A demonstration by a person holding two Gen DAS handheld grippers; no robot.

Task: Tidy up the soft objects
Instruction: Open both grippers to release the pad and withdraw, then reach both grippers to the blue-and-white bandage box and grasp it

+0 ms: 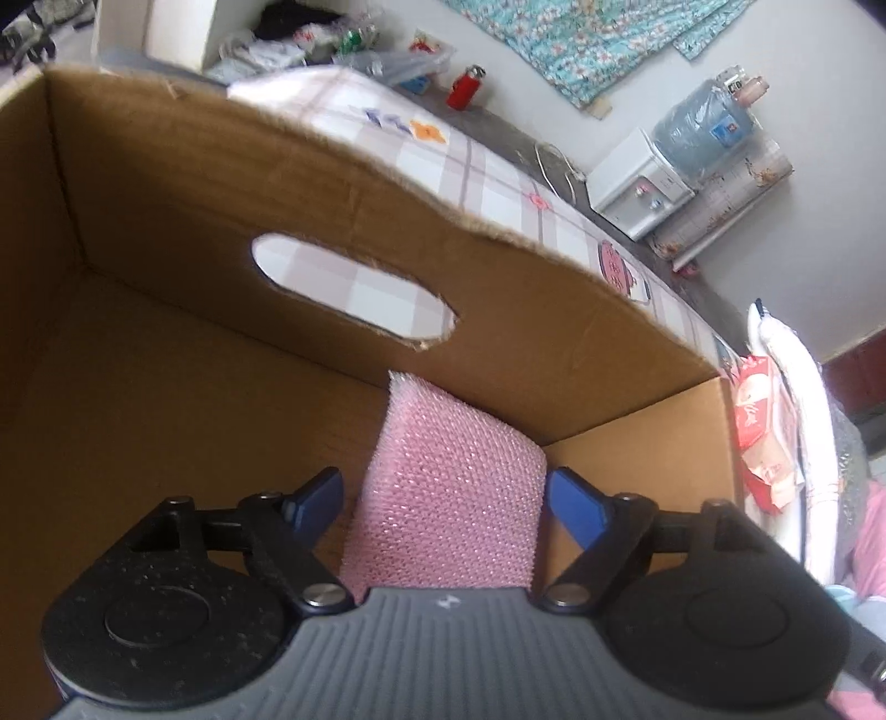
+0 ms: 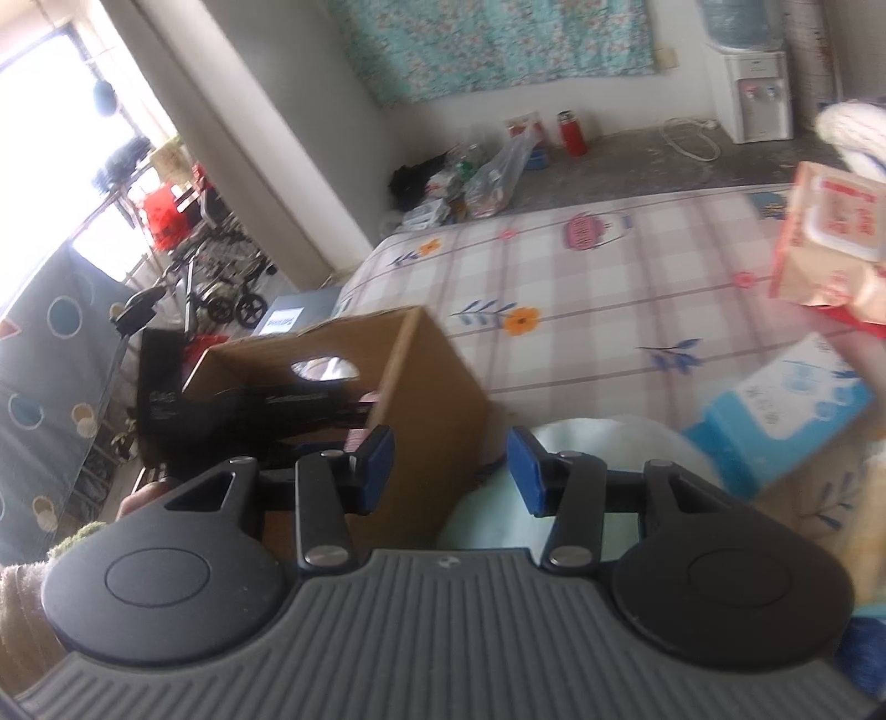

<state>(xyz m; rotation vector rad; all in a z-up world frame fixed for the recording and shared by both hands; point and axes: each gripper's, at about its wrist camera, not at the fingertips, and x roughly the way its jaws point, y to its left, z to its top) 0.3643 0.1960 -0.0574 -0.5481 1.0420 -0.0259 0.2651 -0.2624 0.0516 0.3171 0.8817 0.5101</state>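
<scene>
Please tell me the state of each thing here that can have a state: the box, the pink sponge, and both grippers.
Cardboard box: open at top, upright on the bed.
Pink sponge: inside the box, between the left fingers, gap on one side.
Left gripper: open.
Right gripper: open, nothing held.

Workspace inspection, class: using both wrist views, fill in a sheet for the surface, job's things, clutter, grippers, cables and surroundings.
Surface: checked bedsheet with flower prints.
Job's things: pink sponge inside the cardboard box, leaning at the wall with the handle hole; pale green cloth lies beside the box.
Clutter: blue-white pack and red-orange pack on the sheet.
Grippers: left gripper open, fingers straddling the sponge, a gap showing at one pad; right gripper open, empty, above box and cloth.
Cables: white cord on the floor.
Surroundings: water dispenser, red flask, floral wall cloth, wheelchair.
</scene>
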